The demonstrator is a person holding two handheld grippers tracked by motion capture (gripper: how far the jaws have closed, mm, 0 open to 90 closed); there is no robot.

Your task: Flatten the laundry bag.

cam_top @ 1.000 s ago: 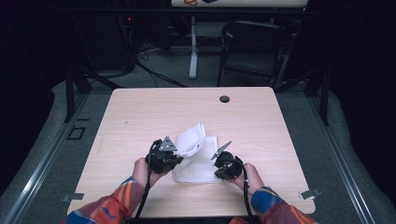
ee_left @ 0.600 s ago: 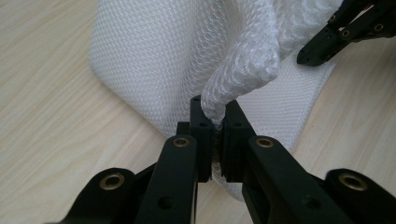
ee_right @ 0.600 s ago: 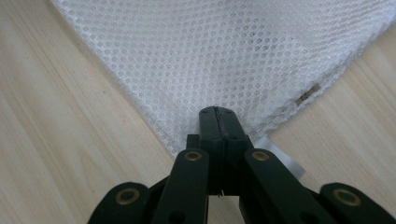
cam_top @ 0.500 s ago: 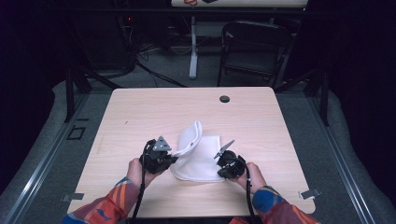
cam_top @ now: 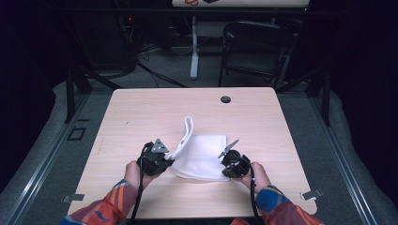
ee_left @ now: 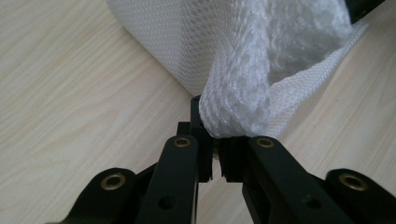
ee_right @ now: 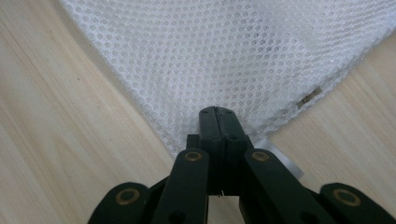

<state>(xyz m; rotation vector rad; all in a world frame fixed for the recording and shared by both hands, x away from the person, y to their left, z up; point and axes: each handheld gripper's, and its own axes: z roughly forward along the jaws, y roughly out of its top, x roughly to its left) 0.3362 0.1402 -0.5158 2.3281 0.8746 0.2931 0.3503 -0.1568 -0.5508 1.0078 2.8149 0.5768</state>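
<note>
**Mesh bag pinched at 2 near corners**

The wooden table (cam_top: 141, 117) carries 1 white mesh bag (cam_top: 204, 157), lying flat near your edge, so both hands reach it. Your left gripper (ee_left: 218, 140) clamps a bunched fold and lifts that side up. Your right gripper (ee_right: 219, 123) is fully closed on the other corner, pinning it low. I cannot tell whether anything is inside the bag.

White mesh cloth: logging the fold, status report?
Left gripper shut on white mesh cloth, edge lifted. Right gripper shut on near corner. Nothing in the way.
</note>
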